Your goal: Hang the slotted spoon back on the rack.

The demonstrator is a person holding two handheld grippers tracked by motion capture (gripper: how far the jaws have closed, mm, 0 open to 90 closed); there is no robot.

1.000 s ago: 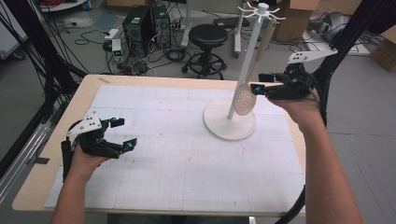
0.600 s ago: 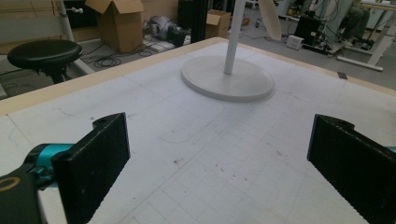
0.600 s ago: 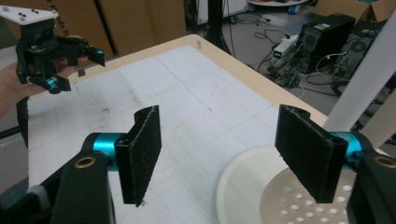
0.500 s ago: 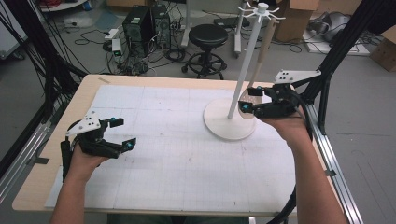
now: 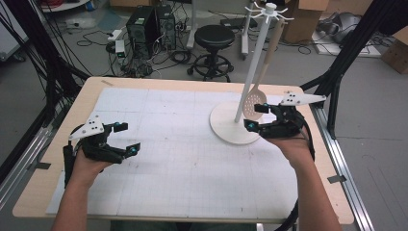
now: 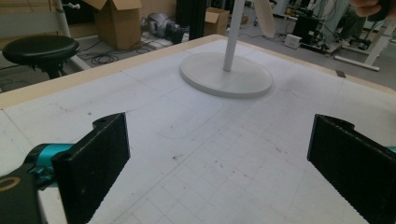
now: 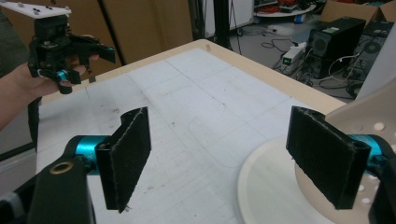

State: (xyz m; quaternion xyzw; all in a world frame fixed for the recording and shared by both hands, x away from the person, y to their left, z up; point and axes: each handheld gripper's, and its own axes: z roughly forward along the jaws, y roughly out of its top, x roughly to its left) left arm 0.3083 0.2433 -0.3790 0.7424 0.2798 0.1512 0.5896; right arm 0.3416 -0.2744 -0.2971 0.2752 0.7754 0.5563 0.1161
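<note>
**Slotted spoon hangs on the stand, right tool spread beside it**

The slotted spoon (image 5: 256, 91) hangs from a hook of the white stand (image 5: 240, 124) at the far right of the tabletop (image 5: 183, 159), its perforated bowl just above the round base. The right tool (image 5: 256, 117) sits just beside that bowl; its jaws have just been opening and stand spread, nothing pinched between them. The left tool (image 5: 126, 138) hovers well apart at the near left, jaws spread and empty.

No legible text, labels, brands, numbers or signs anywhere.
</note>
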